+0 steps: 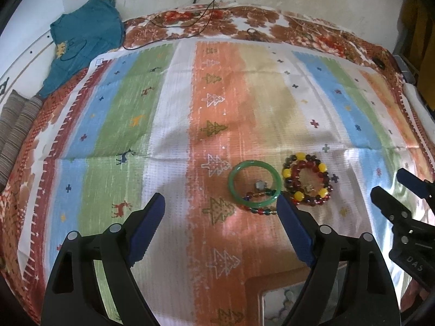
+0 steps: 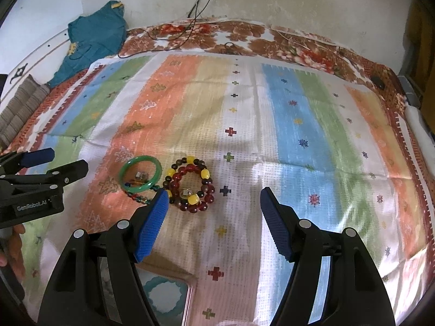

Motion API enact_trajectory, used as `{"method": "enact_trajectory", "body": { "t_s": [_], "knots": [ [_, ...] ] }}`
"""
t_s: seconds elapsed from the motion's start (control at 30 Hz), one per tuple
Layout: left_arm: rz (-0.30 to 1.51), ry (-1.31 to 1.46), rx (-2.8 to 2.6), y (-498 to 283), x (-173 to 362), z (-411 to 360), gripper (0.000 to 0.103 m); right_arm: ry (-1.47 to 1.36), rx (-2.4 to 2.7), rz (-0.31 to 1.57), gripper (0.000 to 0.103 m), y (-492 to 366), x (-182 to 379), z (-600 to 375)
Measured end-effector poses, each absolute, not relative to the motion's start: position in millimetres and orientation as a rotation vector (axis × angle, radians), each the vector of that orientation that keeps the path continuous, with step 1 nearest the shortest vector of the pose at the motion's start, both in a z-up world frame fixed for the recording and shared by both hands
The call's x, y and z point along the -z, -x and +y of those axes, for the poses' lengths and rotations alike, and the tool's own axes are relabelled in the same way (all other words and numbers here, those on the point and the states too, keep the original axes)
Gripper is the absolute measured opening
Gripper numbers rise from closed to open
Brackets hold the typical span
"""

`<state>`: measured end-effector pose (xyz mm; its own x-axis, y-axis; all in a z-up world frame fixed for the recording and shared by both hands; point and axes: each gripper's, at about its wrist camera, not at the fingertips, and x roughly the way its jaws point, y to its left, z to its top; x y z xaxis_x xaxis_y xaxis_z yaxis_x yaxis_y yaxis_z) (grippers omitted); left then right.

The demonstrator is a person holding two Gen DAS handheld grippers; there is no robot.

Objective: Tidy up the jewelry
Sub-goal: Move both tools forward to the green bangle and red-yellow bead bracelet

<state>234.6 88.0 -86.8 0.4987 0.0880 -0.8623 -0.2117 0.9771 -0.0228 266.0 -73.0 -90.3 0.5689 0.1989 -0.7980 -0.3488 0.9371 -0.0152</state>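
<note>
Bracelets, a green bangle (image 1: 255,183) and a red-and-yellow beaded coil (image 1: 307,179), are left loose on the striped cloth (image 1: 168,125), just beyond the left gripper (image 1: 221,203) and right gripper (image 2: 212,198), both held with fingers spread, seemingly ready for a pick.

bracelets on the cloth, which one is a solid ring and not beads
The green bangle, one smooth unbroken hoop. To its right, the red and yellow beaded bracelet is coiled strung beads, and a thin multicoloured bead strand passes under the bangle's near edge.

Both grippers (image 1: 221,199) (image 2: 212,193) apparently wide open
</note>
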Motion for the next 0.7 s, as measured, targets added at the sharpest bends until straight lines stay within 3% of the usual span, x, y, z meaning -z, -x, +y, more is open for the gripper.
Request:
{"method": "enact_trajectory", "body": {
  "t_s": [0.7],
  "knots": [
    [1.103, 0.125, -0.169, -276.9, 125.2, 100.1, 0.083, 0.199, -0.292, 1.004, 0.07, -309.2, 126.0, -57.7]
  ]
}}
